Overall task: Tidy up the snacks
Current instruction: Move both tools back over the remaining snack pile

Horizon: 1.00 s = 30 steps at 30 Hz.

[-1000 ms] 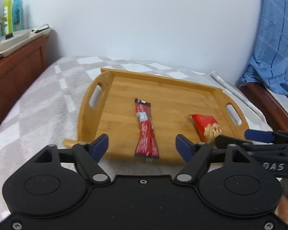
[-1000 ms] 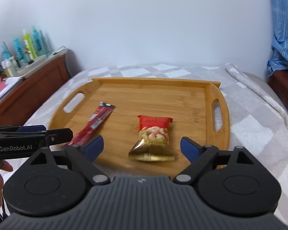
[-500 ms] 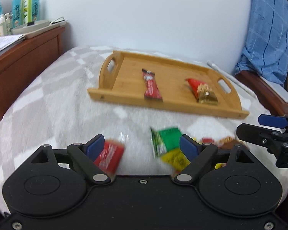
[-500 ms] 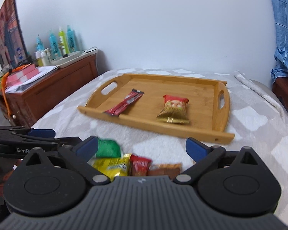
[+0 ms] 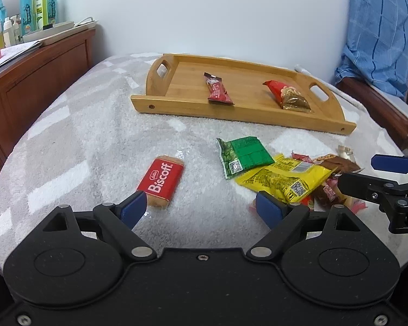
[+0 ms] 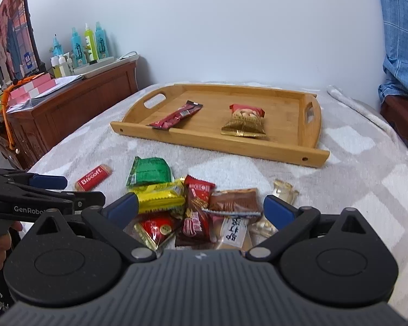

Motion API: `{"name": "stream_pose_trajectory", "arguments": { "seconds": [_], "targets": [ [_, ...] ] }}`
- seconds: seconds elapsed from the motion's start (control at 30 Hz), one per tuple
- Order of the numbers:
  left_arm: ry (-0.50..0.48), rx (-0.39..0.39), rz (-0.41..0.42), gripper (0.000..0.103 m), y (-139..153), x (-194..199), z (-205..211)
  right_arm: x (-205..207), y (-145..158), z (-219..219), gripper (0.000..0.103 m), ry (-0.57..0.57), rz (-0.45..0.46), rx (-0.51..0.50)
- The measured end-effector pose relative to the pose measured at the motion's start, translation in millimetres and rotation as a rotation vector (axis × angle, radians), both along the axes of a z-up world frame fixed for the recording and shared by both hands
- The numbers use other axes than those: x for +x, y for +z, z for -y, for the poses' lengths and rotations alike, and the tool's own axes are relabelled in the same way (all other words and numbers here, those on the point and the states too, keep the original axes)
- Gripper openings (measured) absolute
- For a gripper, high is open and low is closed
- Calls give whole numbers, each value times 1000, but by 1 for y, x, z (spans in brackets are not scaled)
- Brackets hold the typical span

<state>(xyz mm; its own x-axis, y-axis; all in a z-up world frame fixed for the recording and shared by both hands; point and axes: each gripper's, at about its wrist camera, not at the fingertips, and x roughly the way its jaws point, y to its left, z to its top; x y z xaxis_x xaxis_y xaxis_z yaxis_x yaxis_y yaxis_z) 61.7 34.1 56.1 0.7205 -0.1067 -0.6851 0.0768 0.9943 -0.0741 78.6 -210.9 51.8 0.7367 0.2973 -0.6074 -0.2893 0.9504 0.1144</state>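
Grey blanket point(image 5: 76, 146), soft footing. Left gripper point(image 5: 201, 207) jaws just widened, empty; right gripper point(image 6: 201, 207) wide, empty. Biscuit pack point(image 5: 161, 180) likely light, brittle, slick: grip long edges.

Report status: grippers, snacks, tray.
Left gripper and right gripper open, empty. Two snacks in tray; Biscoff and snack pile on blanket. Nothing blocking.

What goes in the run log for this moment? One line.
tray: two snacks | pile: on blanket | left gripper: open, empty | right gripper: open, empty
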Motion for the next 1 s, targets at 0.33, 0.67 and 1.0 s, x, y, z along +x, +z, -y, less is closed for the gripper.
{"name": "stream_pose_trajectory", "arguments": {
  "seconds": [0.33,0.67,1.0],
  "targets": [
    [-16,9,-10,79,-8,-2,-1,-5,-12,4,103,-10,-18,-21],
    [33,35,25,66,-7,15,-13,-4,-14,9,93,-54,-5,-82],
    [48,44,-23,53,-25,40,-24,3,-20,5,82,-58,-63,-91]
  ]
}}
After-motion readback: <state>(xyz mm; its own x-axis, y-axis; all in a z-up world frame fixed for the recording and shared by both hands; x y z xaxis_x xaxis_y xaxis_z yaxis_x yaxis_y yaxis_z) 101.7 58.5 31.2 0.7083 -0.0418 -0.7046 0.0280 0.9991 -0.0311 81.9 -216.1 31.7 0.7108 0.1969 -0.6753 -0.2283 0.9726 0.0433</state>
